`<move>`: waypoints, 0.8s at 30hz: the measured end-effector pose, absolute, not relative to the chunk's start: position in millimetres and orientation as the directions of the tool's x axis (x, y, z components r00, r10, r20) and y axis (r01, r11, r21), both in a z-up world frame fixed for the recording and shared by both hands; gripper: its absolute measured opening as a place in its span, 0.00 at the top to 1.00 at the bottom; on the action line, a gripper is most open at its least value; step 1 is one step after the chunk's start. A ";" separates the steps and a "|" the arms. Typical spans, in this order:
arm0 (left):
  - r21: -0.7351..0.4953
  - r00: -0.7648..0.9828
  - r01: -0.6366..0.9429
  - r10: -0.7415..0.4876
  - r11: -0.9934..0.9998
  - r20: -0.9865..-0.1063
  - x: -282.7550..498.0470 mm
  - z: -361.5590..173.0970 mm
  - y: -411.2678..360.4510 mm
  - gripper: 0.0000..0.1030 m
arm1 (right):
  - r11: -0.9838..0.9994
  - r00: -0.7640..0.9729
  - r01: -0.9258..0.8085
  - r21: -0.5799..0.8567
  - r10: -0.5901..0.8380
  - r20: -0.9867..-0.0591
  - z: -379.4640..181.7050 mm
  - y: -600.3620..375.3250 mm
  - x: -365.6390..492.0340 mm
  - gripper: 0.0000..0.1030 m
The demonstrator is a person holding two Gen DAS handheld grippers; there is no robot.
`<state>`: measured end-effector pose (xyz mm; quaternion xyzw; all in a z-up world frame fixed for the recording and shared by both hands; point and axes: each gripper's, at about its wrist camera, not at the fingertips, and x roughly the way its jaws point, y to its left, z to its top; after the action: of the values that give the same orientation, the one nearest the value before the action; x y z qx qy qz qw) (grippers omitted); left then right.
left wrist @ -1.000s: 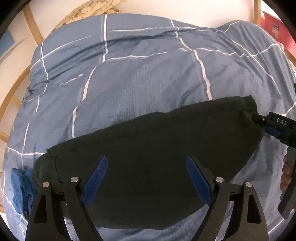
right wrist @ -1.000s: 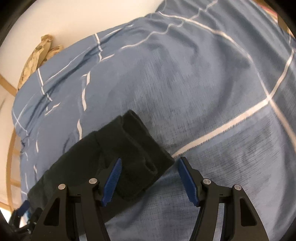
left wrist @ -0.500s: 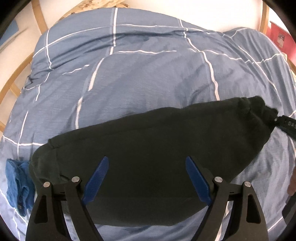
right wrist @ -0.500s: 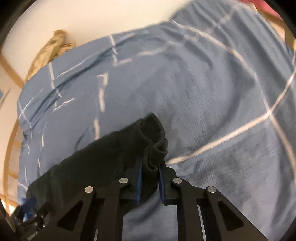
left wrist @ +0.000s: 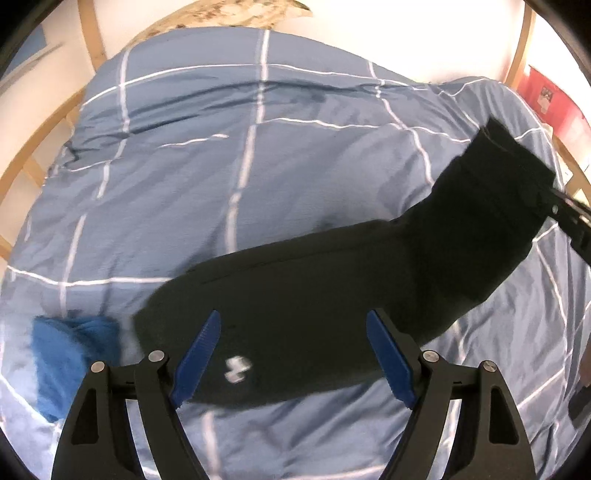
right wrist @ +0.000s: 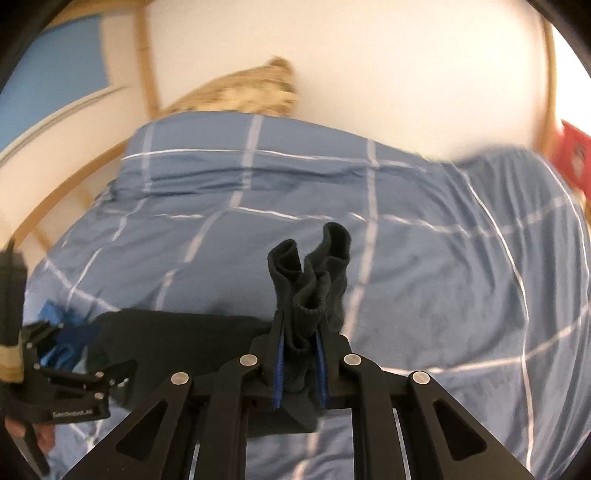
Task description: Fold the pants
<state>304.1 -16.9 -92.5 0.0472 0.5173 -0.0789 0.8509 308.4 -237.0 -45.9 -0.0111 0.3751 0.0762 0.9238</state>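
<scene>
Between the right gripper (right wrist: 299, 365) pads, limp pants (left wrist: 332, 288) cuffs are pinched; left gripper (left wrist: 295, 354), closing, empty; waistband should be taken next.

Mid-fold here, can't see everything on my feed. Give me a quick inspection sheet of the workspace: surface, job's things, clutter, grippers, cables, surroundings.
Surface: blue checked duvet on a bed, wrinkled.
Job's things: dark pants; most of them lie on the duvet, the cuff end raised off it.
Clutter: crumpled blue cloth beside the pants' other end.
Grippers: right gripper shut on the cuff end; left gripper above the pants with jaws wide and closing, pads not pressing the fabric.
Cables: nothing seen.
Surroundings: light wall, wooden bed frame, patterned pillow, red item at the far right.
</scene>
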 end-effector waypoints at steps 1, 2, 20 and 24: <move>0.000 0.451 0.182 -0.083 0.983 -0.888 300.6 -88.9 -7.4 0.22 | 0.984 0.711 -0.175 0.023 0.142 -0.689 -40.1 -222.9 306.3 0.86; 0.000 0.451 0.181 -0.083 0.983 -0.889 296.8 -85.0 3.5 0.22 | 0.981 0.712 -0.193 0.012 0.149 -0.686 -37.1 -212.5 305.4 0.86; 0.051 0.437 0.160 -0.024 0.986 -0.899 261.3 -83.7 158.1 0.22 | 0.862 0.599 -0.503 -0.062 0.296 -0.744 -61.9 3.3 284.0 0.86; 0.061 0.420 0.153 -0.009 0.986 -0.908 258.0 -95.0 177.5 0.22 | 0.845 0.544 -0.534 -0.042 0.305 -0.782 -90.9 28.4 285.2 0.86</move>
<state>258.0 177.5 -95.0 0.0673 0.5365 -0.0481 0.8398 285.2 28.4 -90.9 -0.1389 0.4119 0.2416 0.8676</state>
